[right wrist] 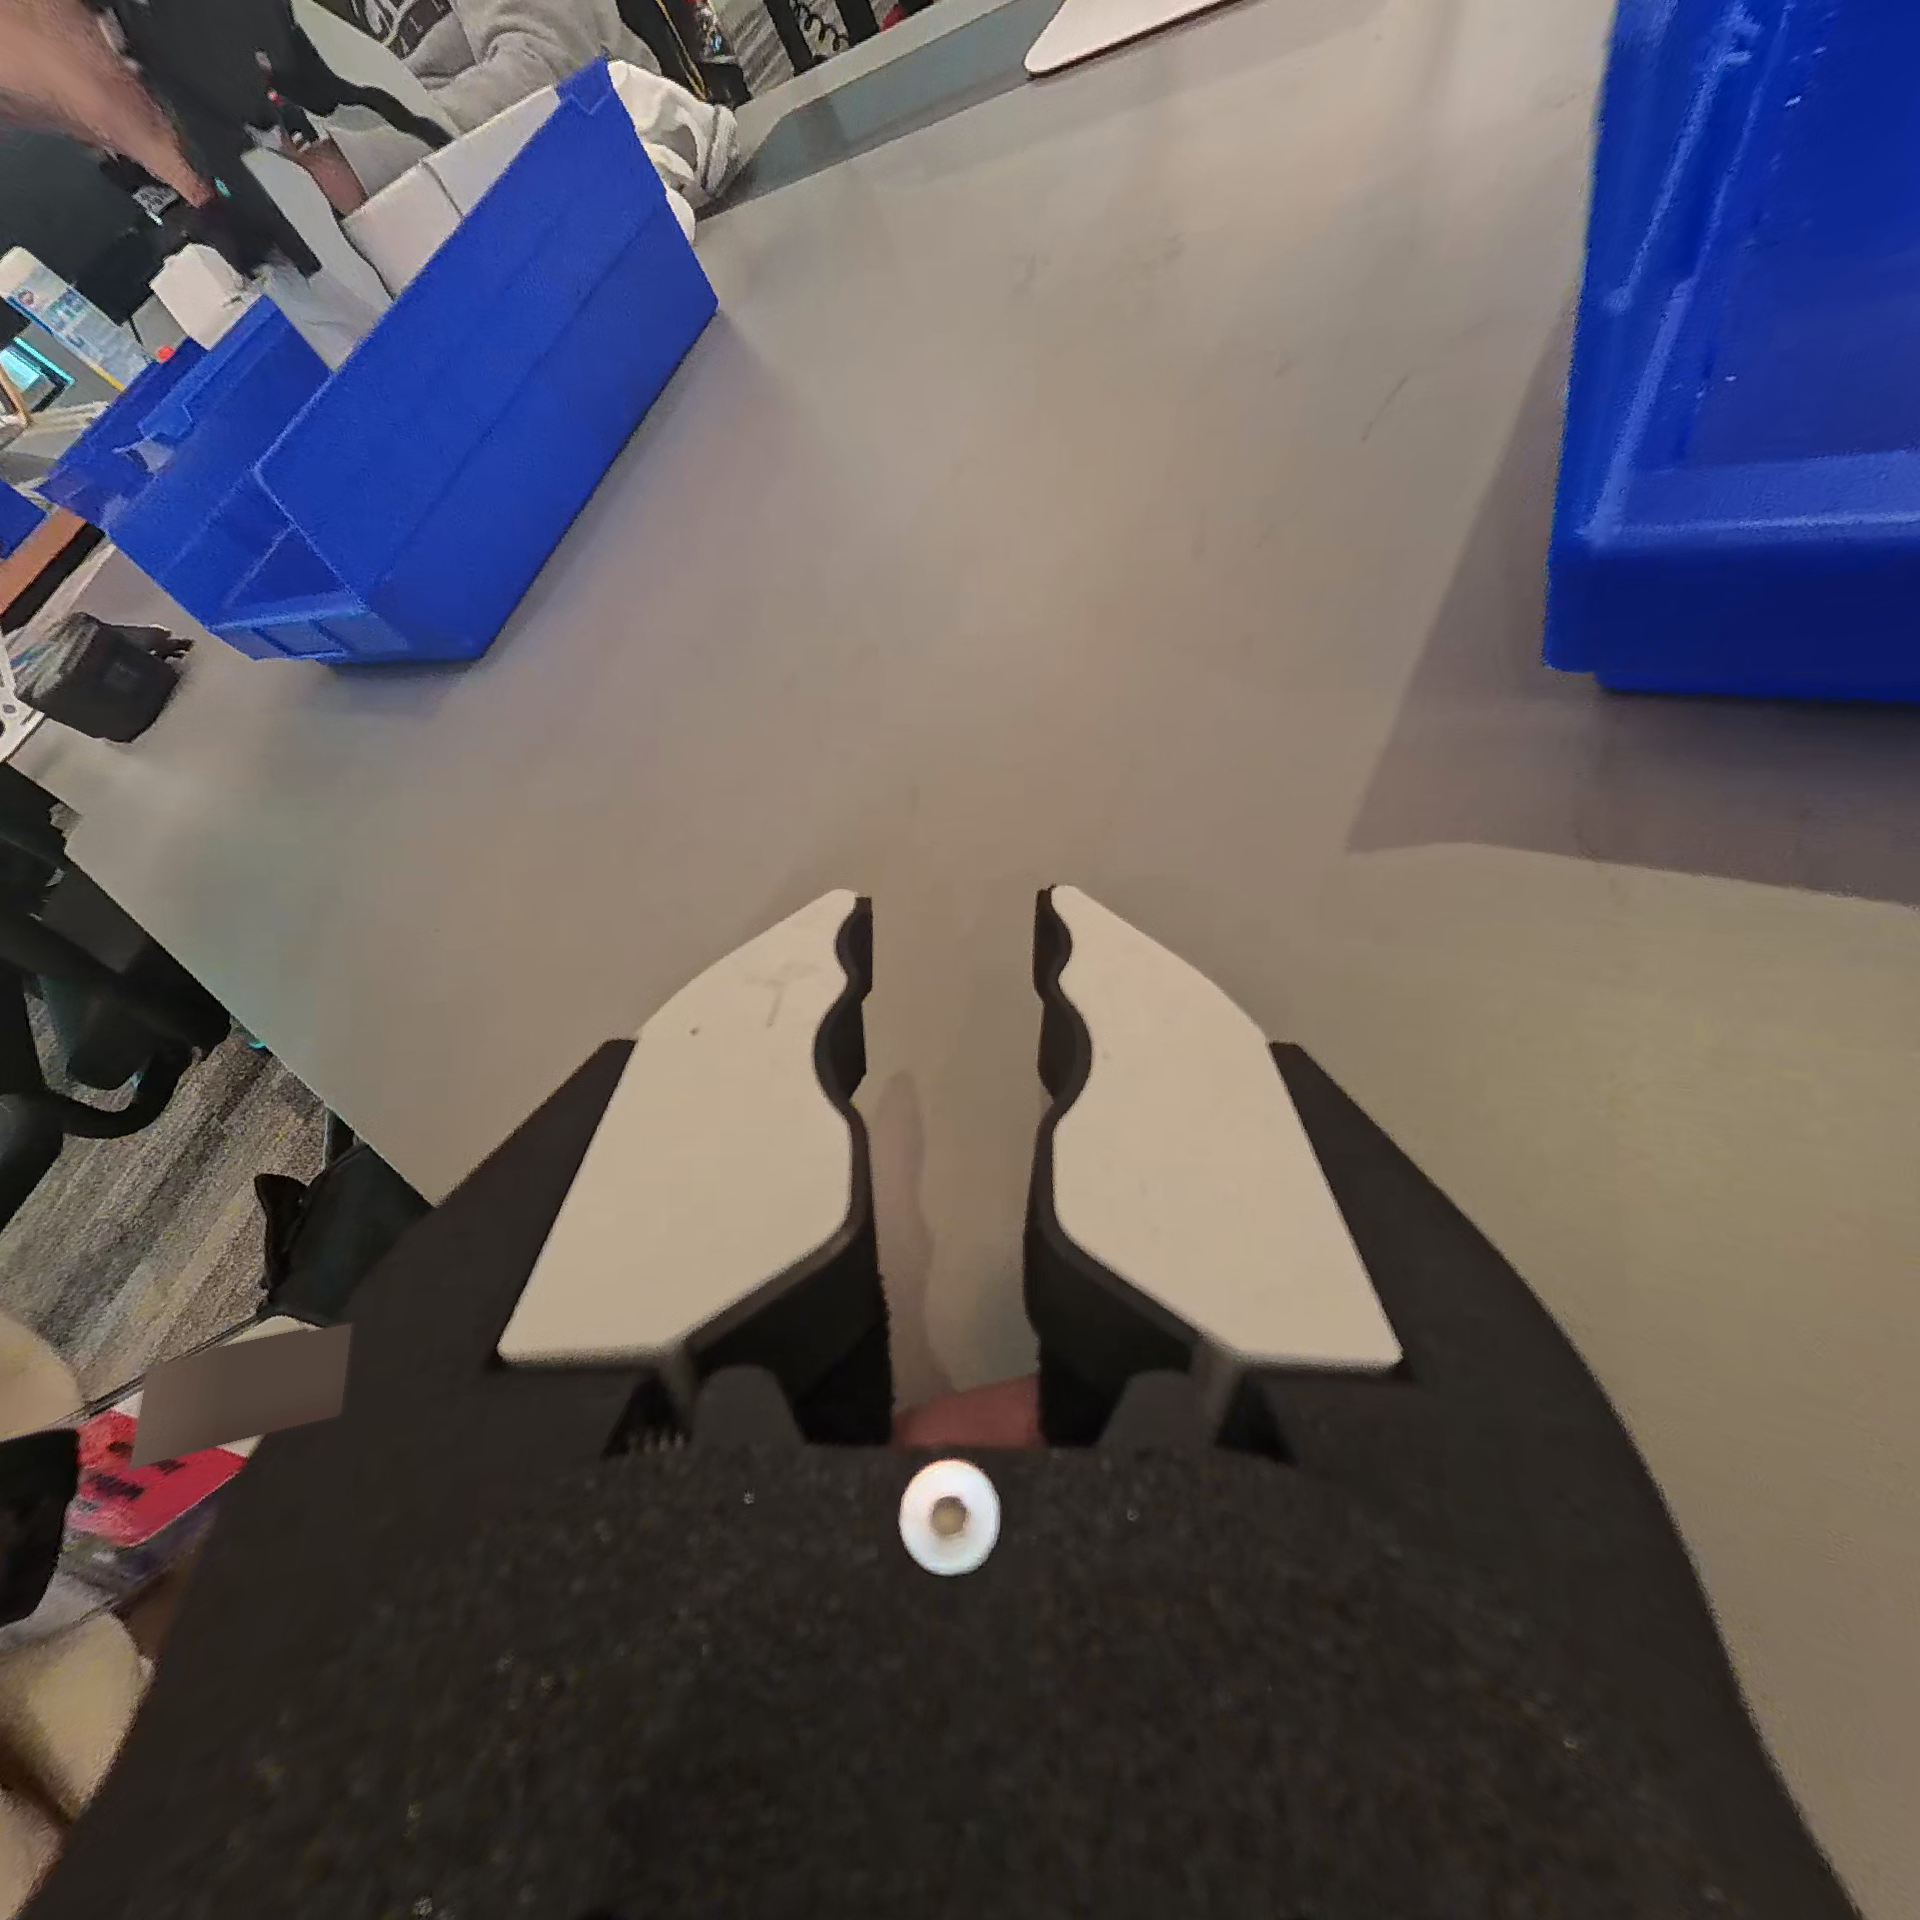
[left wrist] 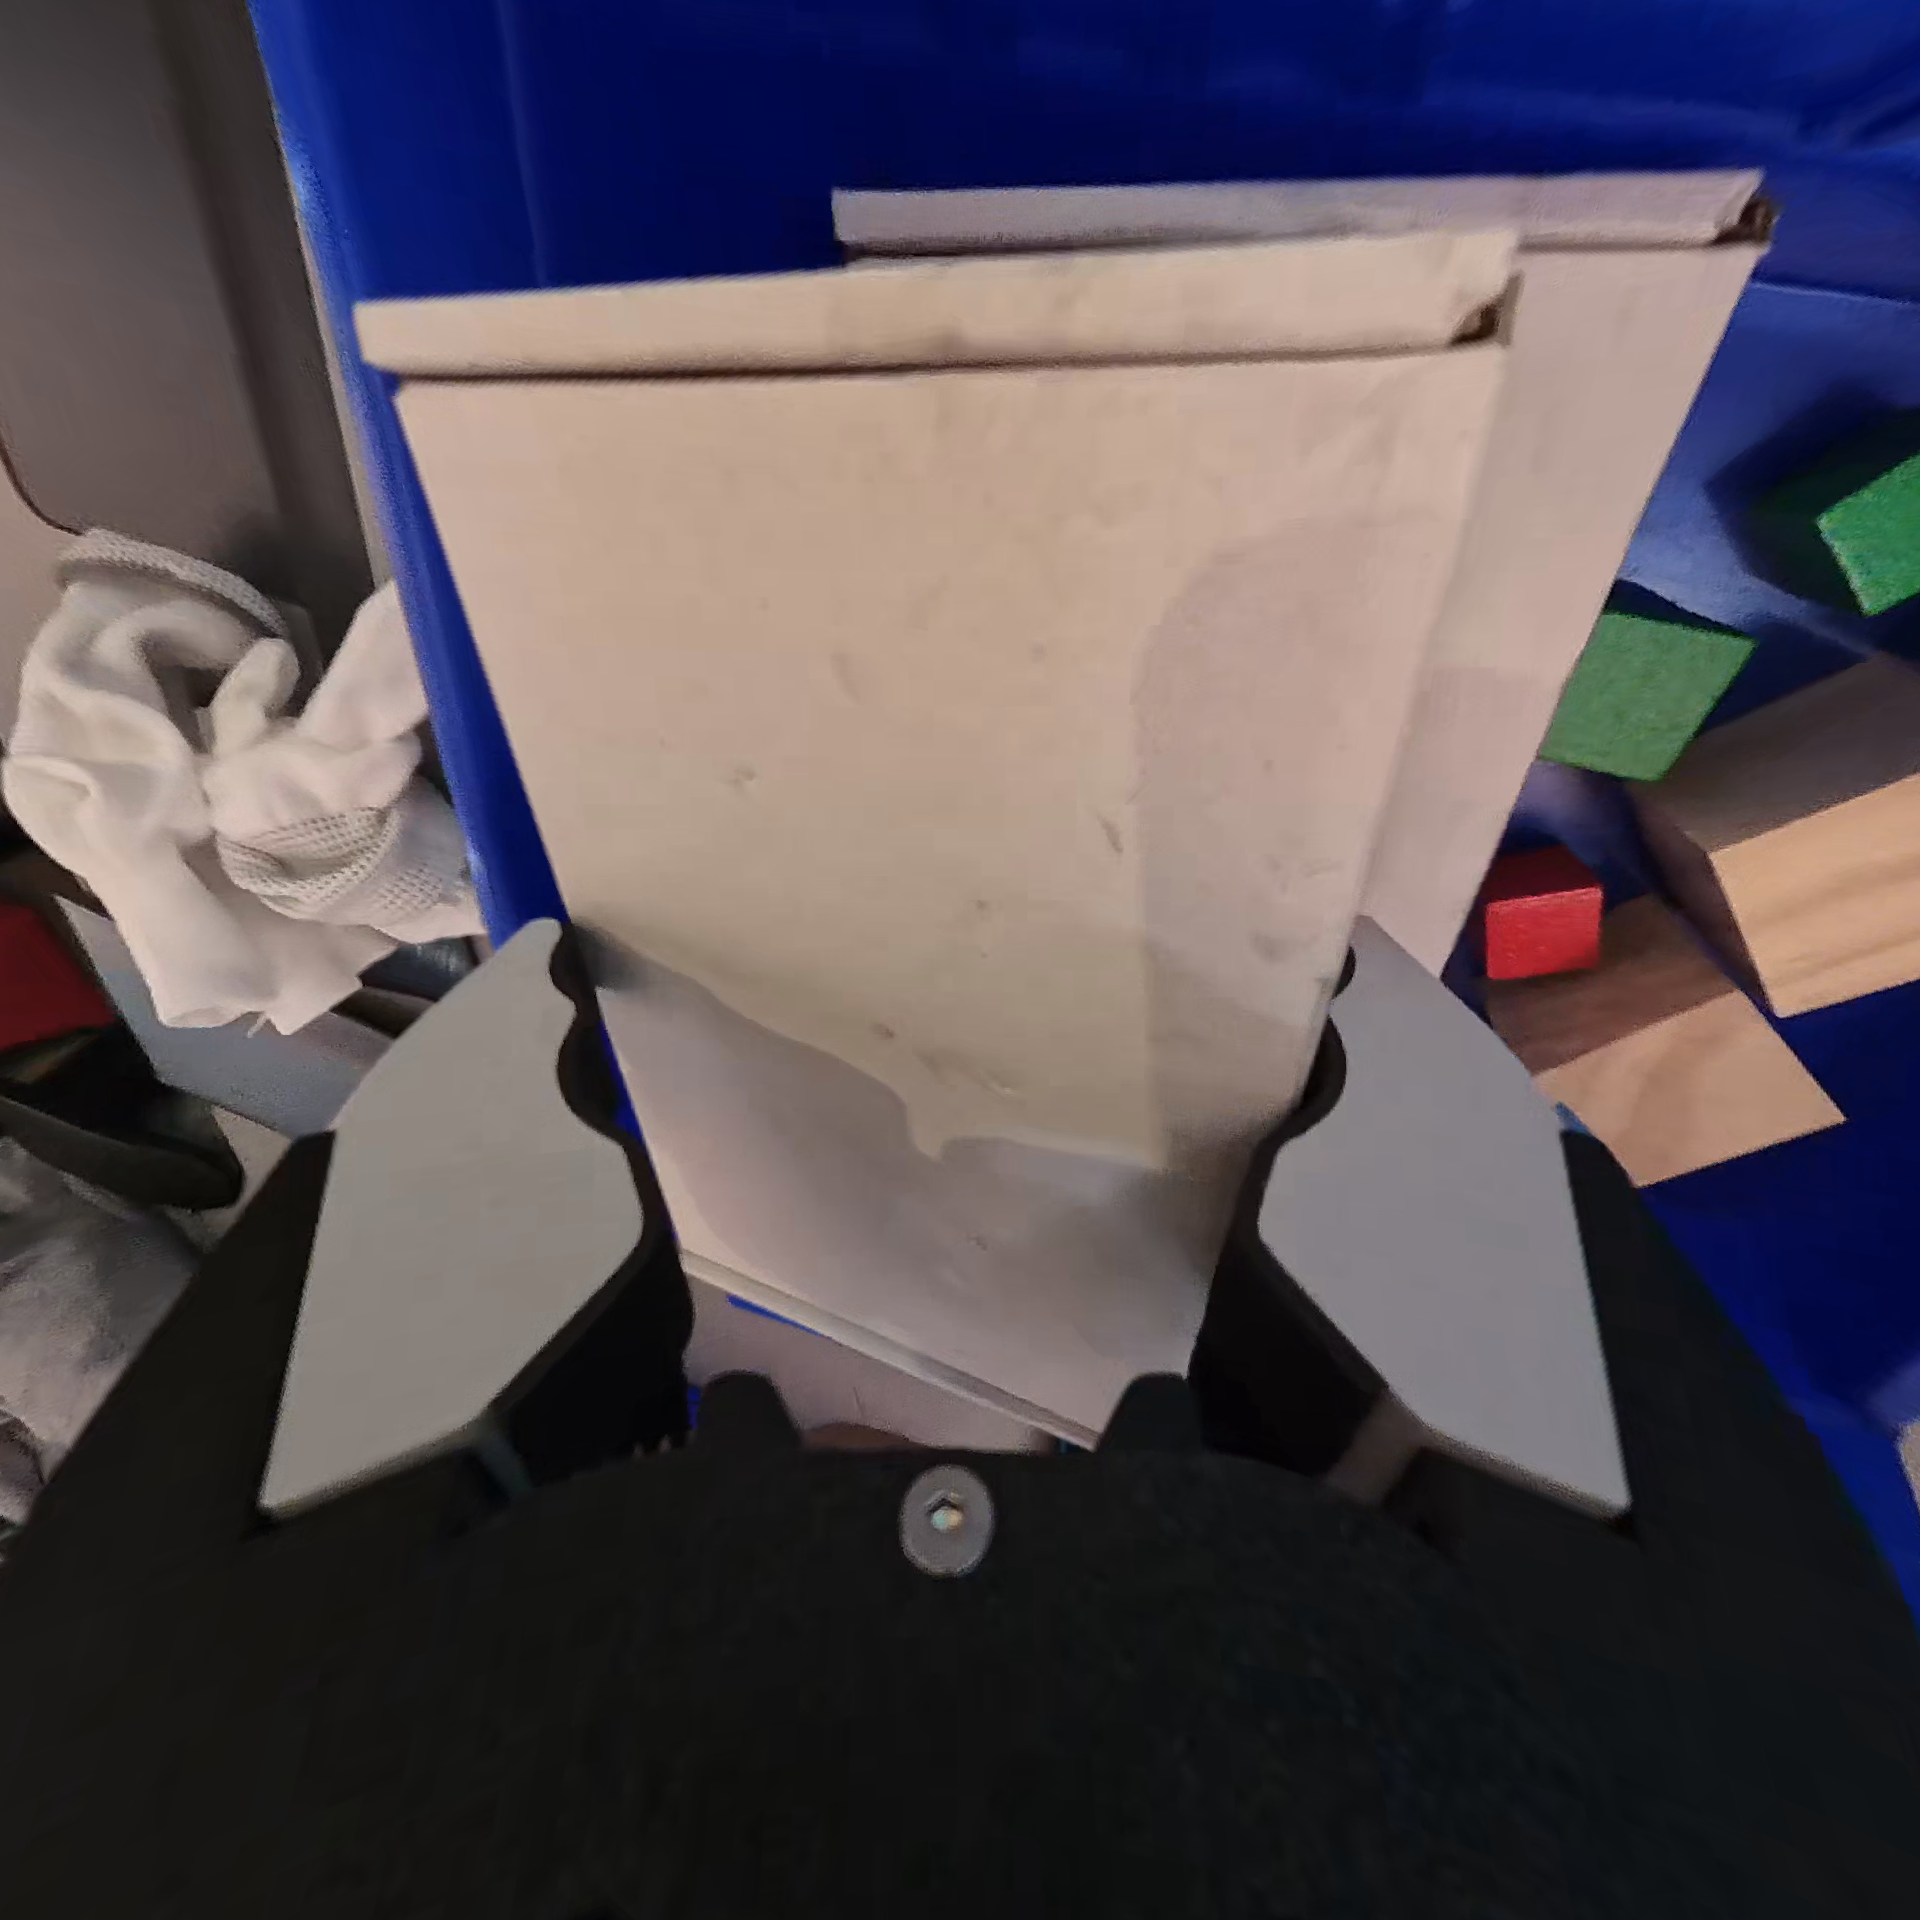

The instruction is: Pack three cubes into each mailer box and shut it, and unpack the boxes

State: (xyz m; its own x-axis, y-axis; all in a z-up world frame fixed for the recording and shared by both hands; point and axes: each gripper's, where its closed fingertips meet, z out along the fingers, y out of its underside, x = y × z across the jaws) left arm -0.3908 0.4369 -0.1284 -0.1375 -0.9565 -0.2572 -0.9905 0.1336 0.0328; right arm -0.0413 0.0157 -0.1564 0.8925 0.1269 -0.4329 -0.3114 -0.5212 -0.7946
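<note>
In the left wrist view my left gripper (left wrist: 956,956) is shut on the sides of a closed cardboard mailer box (left wrist: 935,675), which it holds over a blue bin (left wrist: 727,125). A second closed mailer box (left wrist: 1558,416) stands right behind it. To the right in the bin lie two green cubes (left wrist: 1642,696) (left wrist: 1870,545), a red cube (left wrist: 1543,914) and plain wooden cubes (left wrist: 1818,862). In the right wrist view my right gripper (right wrist: 954,914) hovers over the grey table (right wrist: 1039,520), its jaws a little apart with nothing between them.
A blue bin (right wrist: 468,447) with pale boxes in it stands at the table's far left, and another blue bin (right wrist: 1745,416) at the right. A small black object (right wrist: 109,675) sits at the left table edge. A crumpled white glove (left wrist: 208,790) lies left of the bin. There is about 55 centimeters between the tips of the two grippers.
</note>
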